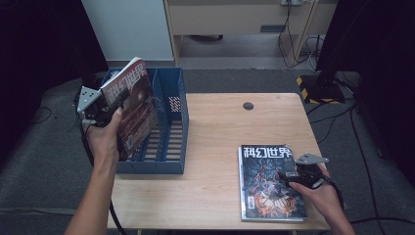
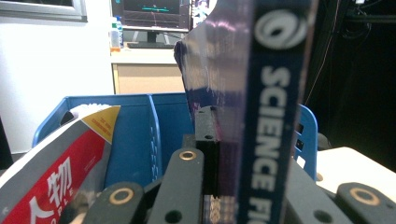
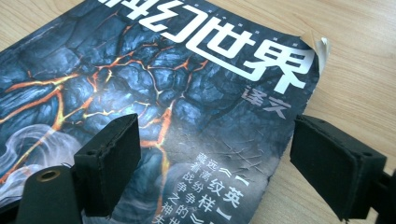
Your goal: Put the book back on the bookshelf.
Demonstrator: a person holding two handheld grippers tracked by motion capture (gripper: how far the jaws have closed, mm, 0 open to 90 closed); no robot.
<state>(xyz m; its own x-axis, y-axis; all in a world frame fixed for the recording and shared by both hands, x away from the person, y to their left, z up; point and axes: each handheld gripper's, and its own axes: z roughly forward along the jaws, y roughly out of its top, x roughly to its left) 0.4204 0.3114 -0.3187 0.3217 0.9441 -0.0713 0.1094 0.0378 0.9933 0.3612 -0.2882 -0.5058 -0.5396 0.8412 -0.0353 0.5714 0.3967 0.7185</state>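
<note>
My left gripper is shut on an upright magazine with a reddish cover, held tilted over the left slot of the blue file rack. In the left gripper view the jaws pinch this magazine near its blue spine. A second magazine, dark blue with orange cracks, lies flat at the table's front right. My right gripper hovers over it, open. In the right gripper view both pads straddle the cover, whose top corner curls up.
Another magazine with a red and grey cover leans in the rack at the left. The wooden table has a cable hole near its far edge. Cables and a stand base lie on the floor beyond.
</note>
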